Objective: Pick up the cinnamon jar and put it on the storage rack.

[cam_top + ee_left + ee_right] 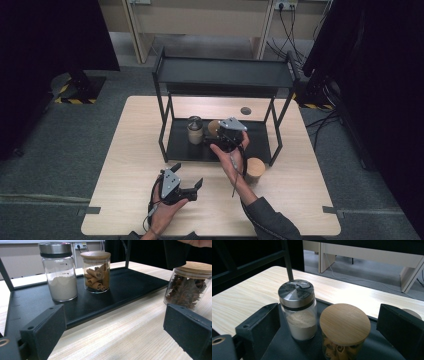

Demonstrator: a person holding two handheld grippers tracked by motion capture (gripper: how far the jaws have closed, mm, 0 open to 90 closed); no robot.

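Right gripper [210, 141]: held over the lower tray of the black shelf rack [220, 75], jaws spread wide and holding nothing; in the right gripper view the two jars stand between and beyond its black jaws.
Left gripper [187, 181]: resting low on the near part of the wooden table [130, 150], in front of the rack, jaws wide apart and empty.
Cinnamon jar [344, 332]: glass with a round wooden lid, rolled sticks inside, standing upright on the lower tray [130, 285]; nearest to the right gripper, not touched by either jaw.
Powder jar [298, 310]: glass with a metal cap, white powder filling the lower part, upright on the same tray just beside the cinnamon jar; whether the two touch cannot be told.
Star anise jar [187, 287]: wooden lid, dark star-shaped pods inside, standing on the bare table off the tray's front right corner, near the person's right forearm.
Upper shelf: dark, its contents not discernible.
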